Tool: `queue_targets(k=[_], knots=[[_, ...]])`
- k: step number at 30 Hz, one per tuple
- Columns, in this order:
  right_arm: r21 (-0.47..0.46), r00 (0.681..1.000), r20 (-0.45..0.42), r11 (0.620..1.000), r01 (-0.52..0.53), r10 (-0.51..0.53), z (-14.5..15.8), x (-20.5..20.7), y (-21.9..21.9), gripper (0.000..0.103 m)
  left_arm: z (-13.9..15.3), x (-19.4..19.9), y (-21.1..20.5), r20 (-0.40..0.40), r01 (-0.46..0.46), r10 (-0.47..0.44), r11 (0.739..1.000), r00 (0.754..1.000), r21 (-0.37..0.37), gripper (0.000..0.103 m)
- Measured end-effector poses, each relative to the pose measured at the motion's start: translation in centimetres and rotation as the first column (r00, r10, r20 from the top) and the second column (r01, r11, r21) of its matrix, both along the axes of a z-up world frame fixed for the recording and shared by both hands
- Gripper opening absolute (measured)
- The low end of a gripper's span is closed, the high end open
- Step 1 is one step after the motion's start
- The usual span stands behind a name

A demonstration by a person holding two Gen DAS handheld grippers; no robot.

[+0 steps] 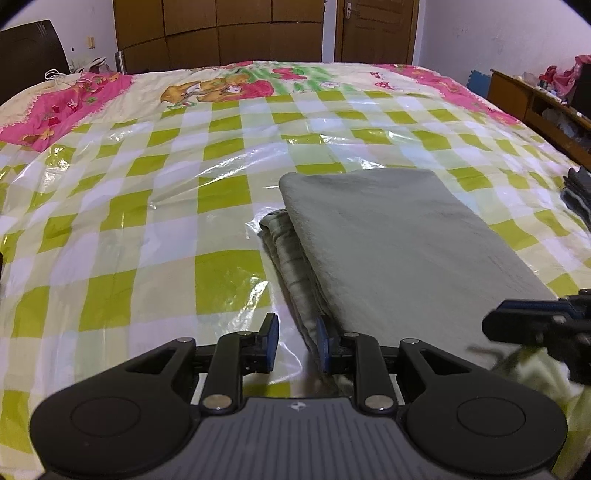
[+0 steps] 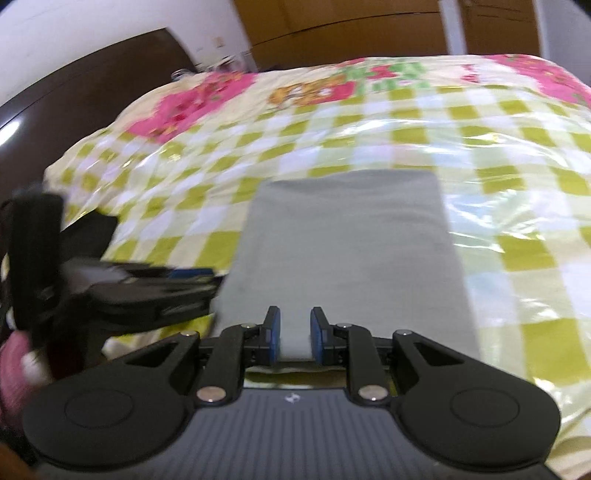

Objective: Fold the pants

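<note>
Left gripper angled down toward the bed, blue pads apart with a clear gap, nothing pinched; only shiny plastic cover shows between them. Its right pad sits just beside the near left edge of the folded pants, touching or nearly so, can't tell which. Right gripper also tilted down, jaws narrow but with a gap, gray cloth visible between the pads; whether the pads press on the fabric is unclear, so grip can't be confirmed. In the right wrist view the left gripper shows blurred at the left, just beside the pants' left edge. In the left wrist view the right gripper pokes in from the right, near edge, blurred, over the near right corner of the cloth. Pants are gray-green, folded into a long flat rectangle, lying on the near-middle of the bed and running from near to far, layered edges stacked along the left side. Bed carries a green-and-white checked sheet under clear plastic, pink floral quilt at the far left and far right. Dark headboard far left, wooden wardrobe and door behind, wooden side cabinet far right. Some dark cloth at the right edge of the bed.
</note>
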State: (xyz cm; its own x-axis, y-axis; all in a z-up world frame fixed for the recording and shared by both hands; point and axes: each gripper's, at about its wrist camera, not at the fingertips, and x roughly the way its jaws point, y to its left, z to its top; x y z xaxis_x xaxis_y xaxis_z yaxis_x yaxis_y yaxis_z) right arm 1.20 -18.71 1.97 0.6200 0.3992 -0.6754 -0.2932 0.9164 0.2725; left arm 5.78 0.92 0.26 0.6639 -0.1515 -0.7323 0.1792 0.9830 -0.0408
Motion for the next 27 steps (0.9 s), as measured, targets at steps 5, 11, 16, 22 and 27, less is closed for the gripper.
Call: queue_targets(k=[5, 11, 16, 22, 27], knots=[[-0.015, 0.997, -0.001, 0.997, 0.076, -0.076, -0.4, 0.6, -1.1, 0.02, 0.5, -1.2, 0.0, 0.009, 0.005, -0.005, 1.0, 1.0, -0.022, 0.036], [-0.043, 0.996, -0.001, 0.995, 0.085, -0.086, -0.7, 0.0, -1.2, 0.021, 0.5, -2.0, 0.5, 0.015, -0.009, 0.009, 1.0, 1.0, -0.005, 0.043], [-0.048, 0.998, -0.013, 0.997, 0.062, -0.063, -1.0, -0.3, -0.8, 0.021, 1.2, -3.3, 0.5, 0.032, 0.007, -0.006, 1.0, 0.999, -0.029, 0.046], [-0.052, 0.999, -0.026, 0.998, 0.038, -0.039, -1.0, -0.4, -0.4, 0.022, 1.2, -3.5, -0.4, 0.023, 0.038, -0.038, 0.999, 0.999, -0.017, 0.047], [-0.049, 0.998, -0.023, 0.997, 0.058, -0.059, -0.8, -0.8, -0.8, 0.022, 1.6, -4.2, -0.7, 0.022, 0.041, -0.04, 0.998, 0.999, -0.043, 0.049]])
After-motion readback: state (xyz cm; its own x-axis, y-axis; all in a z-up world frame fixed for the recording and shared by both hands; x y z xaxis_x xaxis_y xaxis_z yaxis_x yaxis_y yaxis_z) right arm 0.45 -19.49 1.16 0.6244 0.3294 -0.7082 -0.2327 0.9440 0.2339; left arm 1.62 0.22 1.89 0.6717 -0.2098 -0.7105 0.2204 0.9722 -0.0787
